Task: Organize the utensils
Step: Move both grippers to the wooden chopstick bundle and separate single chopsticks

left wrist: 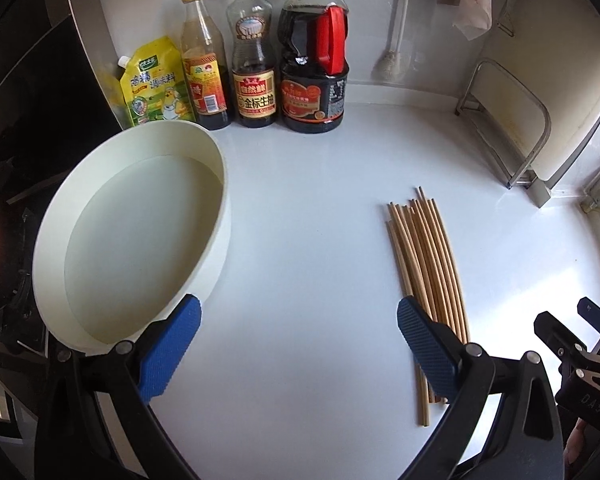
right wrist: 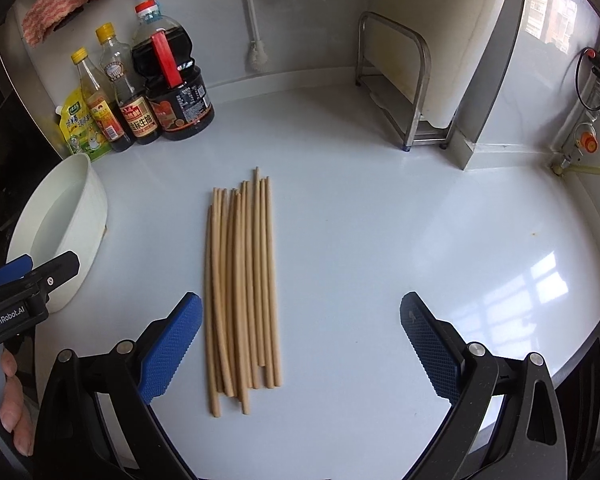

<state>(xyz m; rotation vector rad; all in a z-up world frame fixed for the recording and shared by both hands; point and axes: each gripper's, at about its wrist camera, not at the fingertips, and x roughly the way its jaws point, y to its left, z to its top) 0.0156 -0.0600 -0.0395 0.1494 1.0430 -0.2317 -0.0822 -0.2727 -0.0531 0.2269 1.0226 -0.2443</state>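
Observation:
Several wooden chopsticks (right wrist: 244, 288) lie side by side in a bundle on the white counter, pointing away from me; the same chopsticks (left wrist: 428, 264) appear right of centre in the left wrist view. A white oval tub (left wrist: 132, 232), empty inside, stands to their left, and the tub (right wrist: 72, 236) shows at the left edge of the right wrist view. My left gripper (left wrist: 299, 316) is open above bare counter between tub and chopsticks. My right gripper (right wrist: 301, 316) is open, its left pad beside the bundle's near half. Neither holds anything.
Three sauce bottles (left wrist: 256, 52) and a yellow seasoning pouch (left wrist: 152, 80) line the back wall. A metal rack (right wrist: 396, 80) with a white board stands at the back right. A dark stove (left wrist: 4, 200) borders the counter's left. A hand (right wrist: 12, 400) holds the left gripper.

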